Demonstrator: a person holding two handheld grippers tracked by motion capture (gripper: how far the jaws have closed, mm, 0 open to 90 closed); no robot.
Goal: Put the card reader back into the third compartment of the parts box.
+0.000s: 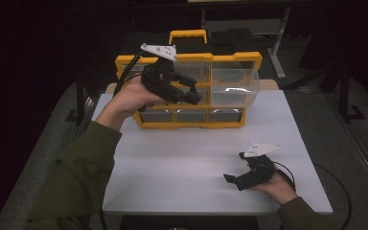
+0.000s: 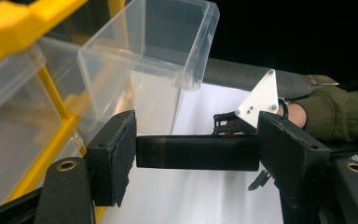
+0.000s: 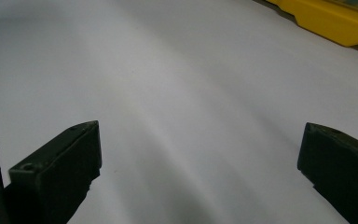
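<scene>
**Black bar clamped at the organizer**

My left gripper (image 1: 191, 96) holds a black bar (image 2: 198, 152) crosswise between its jaws, at twelve o'clock on the table (image 1: 187, 163), just in front of the yellow organizer (image 1: 191, 60) and its pulled-out clear drawer (image 2: 144, 51). My right gripper (image 1: 232, 179) rests at five o'clock, jaws spread wide, holding nothing.

No text, label, brand, number or sign can be read in any of the views. The yellow organizer (image 1: 188, 91) at the upper middle of the high view carries no legible marking, its clear drawers (image 2: 144, 56) are unlabelled, and the grey plate (image 2: 260, 100) right of centre in the left gripper view is blank.
</scene>
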